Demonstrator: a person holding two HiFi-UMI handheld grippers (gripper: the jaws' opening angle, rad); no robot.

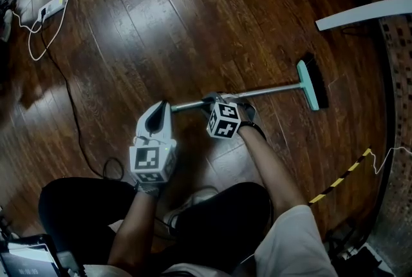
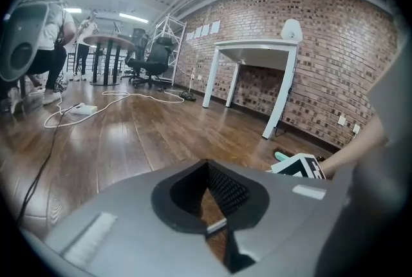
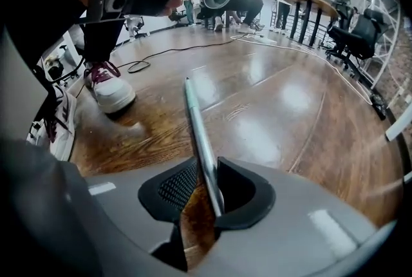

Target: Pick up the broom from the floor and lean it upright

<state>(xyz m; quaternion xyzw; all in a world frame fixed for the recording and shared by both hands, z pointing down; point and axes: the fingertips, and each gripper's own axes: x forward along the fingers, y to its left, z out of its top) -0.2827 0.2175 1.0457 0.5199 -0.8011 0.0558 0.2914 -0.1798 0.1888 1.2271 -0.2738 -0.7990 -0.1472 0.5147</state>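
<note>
The broom lies flat on the wooden floor, its teal head with black bristles (image 1: 311,84) at the right and its metal handle (image 1: 270,89) running left. My right gripper (image 1: 222,102) points down over the handle's left part. In the right gripper view the handle (image 3: 196,121) passes between the jaws of the right gripper (image 3: 199,200); it lies against the right pad, with floor showing beside the left pad. My left gripper (image 1: 161,108) hovers low at the handle's free end (image 1: 177,105). The left gripper (image 2: 209,205) has its jaws a narrow gap apart, and floor shows through.
A power strip (image 1: 53,6) with a white cable and a black cable (image 1: 64,95) lie at the left. A white table (image 2: 254,50) stands against the brick wall (image 2: 335,44); its top (image 1: 364,13) shows at the upper right. Yellow-black tape (image 1: 338,182) lies at the right. My shoe (image 3: 109,90) is near the handle's end.
</note>
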